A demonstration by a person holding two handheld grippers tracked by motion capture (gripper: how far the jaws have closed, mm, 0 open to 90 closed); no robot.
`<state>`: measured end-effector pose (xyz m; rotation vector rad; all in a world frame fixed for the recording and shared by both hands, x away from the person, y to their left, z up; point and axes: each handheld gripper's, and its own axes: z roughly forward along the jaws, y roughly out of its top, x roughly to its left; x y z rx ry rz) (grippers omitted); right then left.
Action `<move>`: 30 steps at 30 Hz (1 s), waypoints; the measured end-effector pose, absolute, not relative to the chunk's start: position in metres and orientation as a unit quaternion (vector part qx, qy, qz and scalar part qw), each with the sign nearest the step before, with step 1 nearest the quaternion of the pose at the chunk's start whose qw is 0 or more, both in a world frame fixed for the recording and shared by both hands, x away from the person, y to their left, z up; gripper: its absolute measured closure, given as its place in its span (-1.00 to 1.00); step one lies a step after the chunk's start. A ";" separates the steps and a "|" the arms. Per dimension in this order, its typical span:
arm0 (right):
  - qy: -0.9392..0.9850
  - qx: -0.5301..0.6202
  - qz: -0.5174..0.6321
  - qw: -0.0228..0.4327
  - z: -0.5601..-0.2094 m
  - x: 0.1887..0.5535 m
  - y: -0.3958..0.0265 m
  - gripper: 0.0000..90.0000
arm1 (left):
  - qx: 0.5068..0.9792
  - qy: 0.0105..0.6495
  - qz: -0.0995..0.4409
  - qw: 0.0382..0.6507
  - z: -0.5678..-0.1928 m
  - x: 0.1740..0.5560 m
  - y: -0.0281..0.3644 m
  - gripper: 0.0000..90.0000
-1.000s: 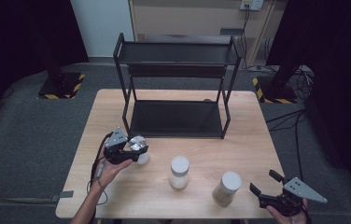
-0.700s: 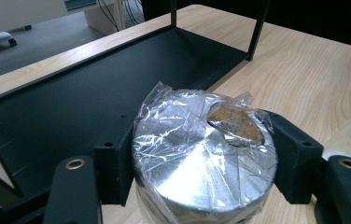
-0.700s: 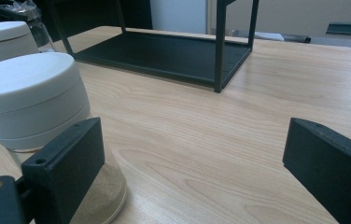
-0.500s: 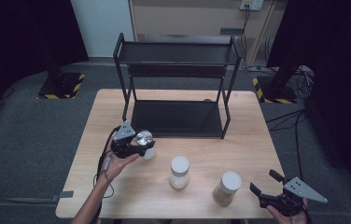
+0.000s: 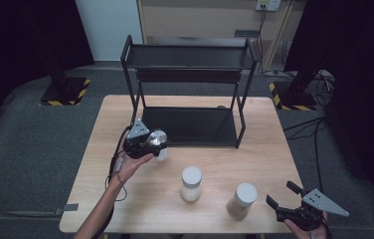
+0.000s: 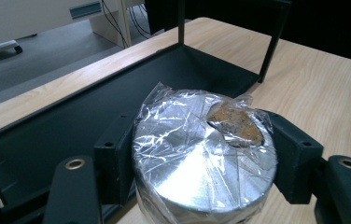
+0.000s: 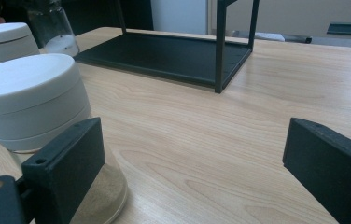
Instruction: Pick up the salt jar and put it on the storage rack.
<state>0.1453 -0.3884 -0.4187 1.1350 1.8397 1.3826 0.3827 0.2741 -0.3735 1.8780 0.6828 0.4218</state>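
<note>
At the left, the left gripper (image 5: 147, 144) is clamped on the silver, film-wrapped lid of a jar (image 5: 158, 142), held just in front of the black rack (image 5: 190, 82), near its lower shelf. Further right, two white-lidded jars stand on the wooden table (image 5: 254, 149): one in the middle (image 5: 191, 183), one beside it (image 5: 242, 200). At the far right, the right gripper (image 5: 287, 196) has its jaws spread wide, nothing between them, near the second jar.
</note>
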 end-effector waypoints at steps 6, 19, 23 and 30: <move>0.687 0.424 0.517 0.283 -0.419 0.145 -0.389 -0.87 | 0.775 0.299 0.184 0.525 -0.369 0.391 0.267 -0.26; 0.687 0.423 0.518 0.283 -0.419 0.146 -0.389 -0.88 | 0.765 0.322 0.204 0.519 -0.363 0.410 0.252 -0.26; 0.687 0.423 0.518 0.282 -0.419 0.146 -0.389 -0.88 | 0.761 0.333 0.210 0.515 -0.363 0.418 0.248 -0.26; 0.687 0.422 0.520 0.282 -0.419 0.146 -0.390 -0.88 | 0.757 0.348 0.222 0.507 -0.363 0.432 0.240 -0.26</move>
